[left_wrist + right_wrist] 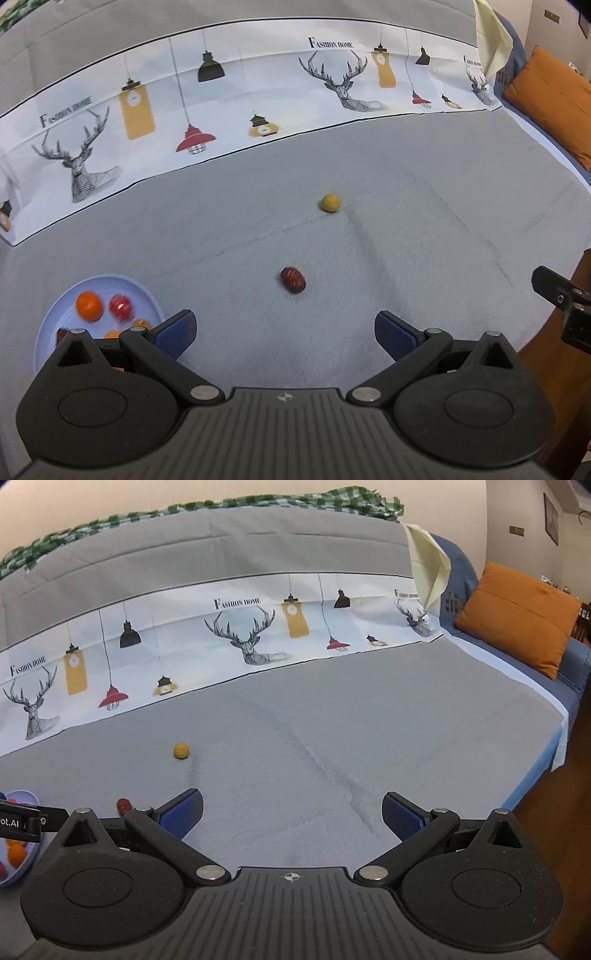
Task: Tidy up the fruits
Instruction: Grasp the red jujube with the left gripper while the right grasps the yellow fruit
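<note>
Already most of the fruit sits on the pale blue plate (55,314) at the near left: an orange fruit (88,305), a red fruit (120,306) and a few more orange and dark pieces half hidden behind the left gripper (284,332). Two pieces are left on the grey cloth (406,221): a dark red date (293,279) lies just ahead of the left gripper, apart from the plate, and a small yellow round fruit (330,202) rests farther off, toward the printed banner (258,92). I judge the task well past halfway, with these two to collect.

Both claws are spread wide and hold nothing; the right gripper (291,814) points over bare cloth to the right of the fruit.

On the banner, "FASHION HOME" reads above each deer head. In the right wrist view, the left gripper's body at the near left edge shows the cut-off letters "ot.AI".
</note>
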